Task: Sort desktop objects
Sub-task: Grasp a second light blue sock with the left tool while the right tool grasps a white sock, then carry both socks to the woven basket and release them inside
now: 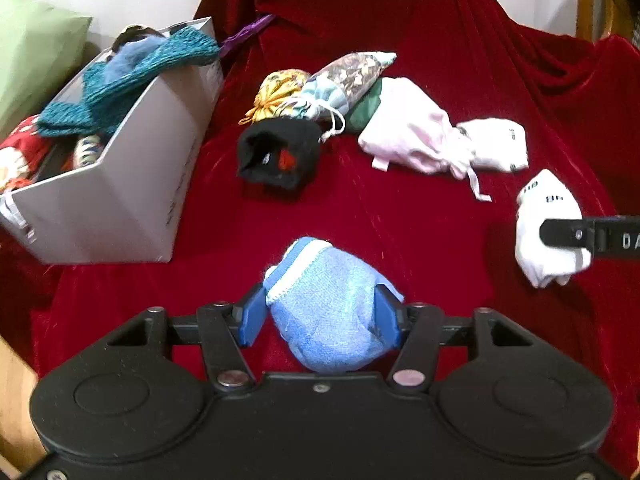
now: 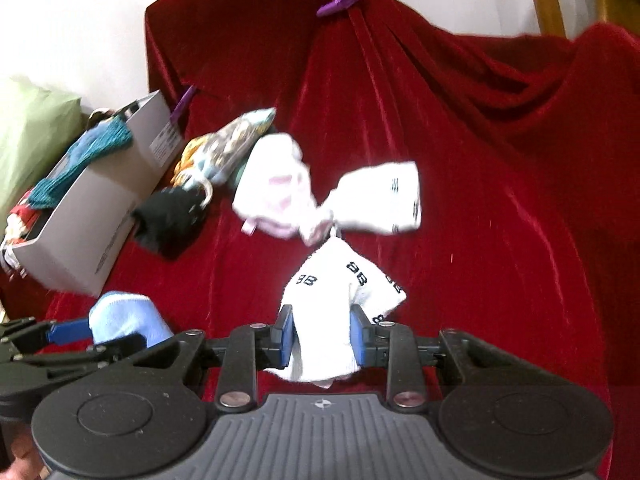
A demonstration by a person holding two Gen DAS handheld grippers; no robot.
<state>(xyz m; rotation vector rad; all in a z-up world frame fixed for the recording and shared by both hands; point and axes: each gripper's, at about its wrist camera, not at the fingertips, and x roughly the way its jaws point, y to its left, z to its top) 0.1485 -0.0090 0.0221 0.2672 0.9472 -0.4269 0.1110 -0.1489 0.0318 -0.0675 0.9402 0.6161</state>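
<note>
- Left tool (image 1: 320, 316) pinching a blue sock (image 1: 326, 304), held above the red cloth (image 1: 400, 220)
- Right tool (image 2: 322, 334) pinching a white sock (image 2: 332, 300) lettered "BB"
- Grey box (image 1: 120, 188) of knitwear at left
- Black sock (image 1: 280, 152), pink pouch (image 1: 408, 132) and second white sock (image 1: 496, 144) lie on the cloth

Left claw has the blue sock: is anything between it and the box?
Nothing visible. The blue sock sits in the left claw, and only bare red cloth lies between it and the box. The black sock lies off to the right.
</note>
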